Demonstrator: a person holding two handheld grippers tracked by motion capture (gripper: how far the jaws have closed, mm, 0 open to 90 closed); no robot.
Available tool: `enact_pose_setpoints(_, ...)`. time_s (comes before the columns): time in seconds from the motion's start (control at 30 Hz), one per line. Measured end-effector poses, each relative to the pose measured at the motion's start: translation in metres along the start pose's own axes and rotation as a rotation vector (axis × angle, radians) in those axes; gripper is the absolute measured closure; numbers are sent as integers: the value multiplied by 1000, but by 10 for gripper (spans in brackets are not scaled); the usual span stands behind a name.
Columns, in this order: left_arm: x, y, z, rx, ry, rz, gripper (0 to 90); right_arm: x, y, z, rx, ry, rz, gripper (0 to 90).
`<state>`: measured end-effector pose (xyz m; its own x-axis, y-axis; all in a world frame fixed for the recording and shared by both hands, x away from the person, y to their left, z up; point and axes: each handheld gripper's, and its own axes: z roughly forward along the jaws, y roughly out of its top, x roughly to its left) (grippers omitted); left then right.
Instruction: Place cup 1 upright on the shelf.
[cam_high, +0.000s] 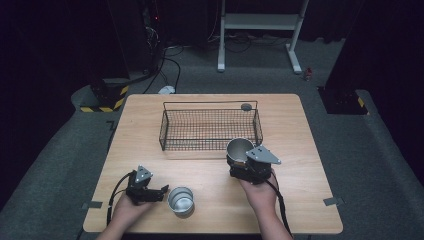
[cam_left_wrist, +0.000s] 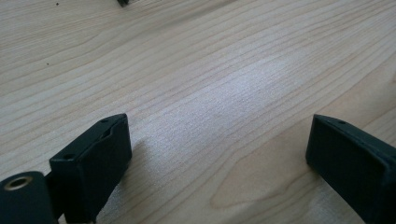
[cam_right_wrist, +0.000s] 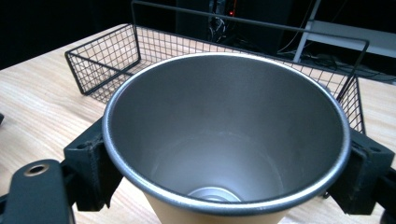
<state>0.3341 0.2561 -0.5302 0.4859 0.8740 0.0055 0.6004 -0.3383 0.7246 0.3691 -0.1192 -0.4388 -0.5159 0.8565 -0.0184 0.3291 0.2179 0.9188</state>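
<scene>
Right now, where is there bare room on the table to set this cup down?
Bare wood lies left of the wire basket, and between the standing cup and right gripper. The basket floor is free too. It is crowded around the left gripper.

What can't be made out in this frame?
- Held cup: base and foot, right gripper view, cut off by the bottom edge.
- Small grey thing behind the basket: high view, too small to identify.
- Second cup: contents, high view, too small to tell.
</scene>
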Motion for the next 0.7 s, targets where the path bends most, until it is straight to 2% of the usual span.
enact_pose_setpoints(0.37,0,0,0,-2,0,2,76,-5,11,2,-22,-4,12,129)
enact_pose_setpoints(0.47,0,0,0,-1,1,3,79,-7,12,3,-30,4,32,129)
enact_pose_setpoints(0.7,0,0,0,-1,0,-1,79,-11,19,6,-25,-4,35,129)
